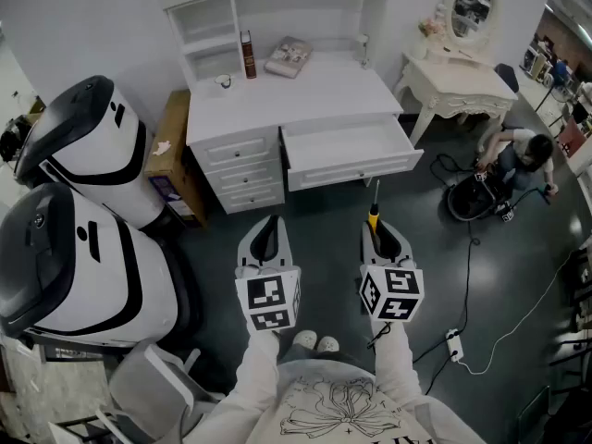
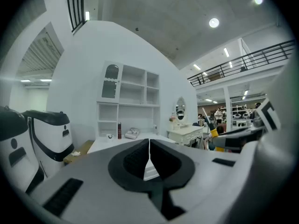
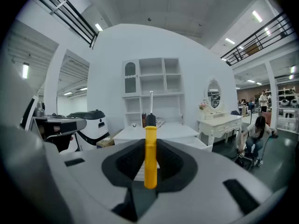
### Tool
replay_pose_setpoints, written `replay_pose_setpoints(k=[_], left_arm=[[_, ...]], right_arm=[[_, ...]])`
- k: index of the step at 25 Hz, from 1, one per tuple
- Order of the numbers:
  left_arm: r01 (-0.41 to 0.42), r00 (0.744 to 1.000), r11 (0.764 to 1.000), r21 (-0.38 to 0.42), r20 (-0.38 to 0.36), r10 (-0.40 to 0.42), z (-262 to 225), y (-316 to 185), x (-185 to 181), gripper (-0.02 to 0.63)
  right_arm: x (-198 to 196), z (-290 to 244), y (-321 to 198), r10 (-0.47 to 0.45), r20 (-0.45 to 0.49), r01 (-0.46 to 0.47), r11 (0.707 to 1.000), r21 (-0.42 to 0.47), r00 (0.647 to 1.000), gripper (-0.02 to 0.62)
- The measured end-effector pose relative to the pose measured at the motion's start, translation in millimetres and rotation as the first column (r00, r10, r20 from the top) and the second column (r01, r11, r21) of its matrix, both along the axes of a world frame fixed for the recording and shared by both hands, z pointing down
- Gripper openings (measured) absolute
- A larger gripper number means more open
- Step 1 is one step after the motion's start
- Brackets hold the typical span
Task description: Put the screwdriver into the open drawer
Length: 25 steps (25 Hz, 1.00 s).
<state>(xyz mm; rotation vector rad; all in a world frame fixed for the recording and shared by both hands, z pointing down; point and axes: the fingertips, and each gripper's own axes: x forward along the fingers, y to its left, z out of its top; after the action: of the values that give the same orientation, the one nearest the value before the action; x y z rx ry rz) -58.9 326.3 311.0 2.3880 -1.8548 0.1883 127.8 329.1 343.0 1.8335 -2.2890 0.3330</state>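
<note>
A screwdriver (image 1: 374, 214) with a yellow handle (image 3: 150, 157), black collar and thin steel shaft sticks forward from my right gripper (image 1: 376, 232), whose jaws are shut on the handle. The shaft points at the open drawer (image 1: 347, 151) of the white desk (image 1: 305, 91); the drawer looks empty. My left gripper (image 1: 268, 237) hangs beside the right one with its jaws closed together and nothing between them (image 2: 149, 160). Both grippers are over the dark floor, short of the desk front.
Two big white-and-black machines (image 1: 88, 248) stand at the left. A cardboard box (image 1: 171, 155) leans by the desk. A white dressing table with mirror (image 1: 460, 72) is at the right, and a person crouches on the floor (image 1: 513, 160) with cables nearby (image 1: 462, 340).
</note>
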Motion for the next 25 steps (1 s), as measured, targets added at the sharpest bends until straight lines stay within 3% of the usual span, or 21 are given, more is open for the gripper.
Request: replay_pose_setpoints(k=[25], left_arm=[[-0.02,1.0,0.999,-0.04,-0.003,0.02,26,-31,-24,0.008]], right_arm=[[-19,26,-18,0.04,0.012,-0.039,0.999,-0.038,0.999,0.071]])
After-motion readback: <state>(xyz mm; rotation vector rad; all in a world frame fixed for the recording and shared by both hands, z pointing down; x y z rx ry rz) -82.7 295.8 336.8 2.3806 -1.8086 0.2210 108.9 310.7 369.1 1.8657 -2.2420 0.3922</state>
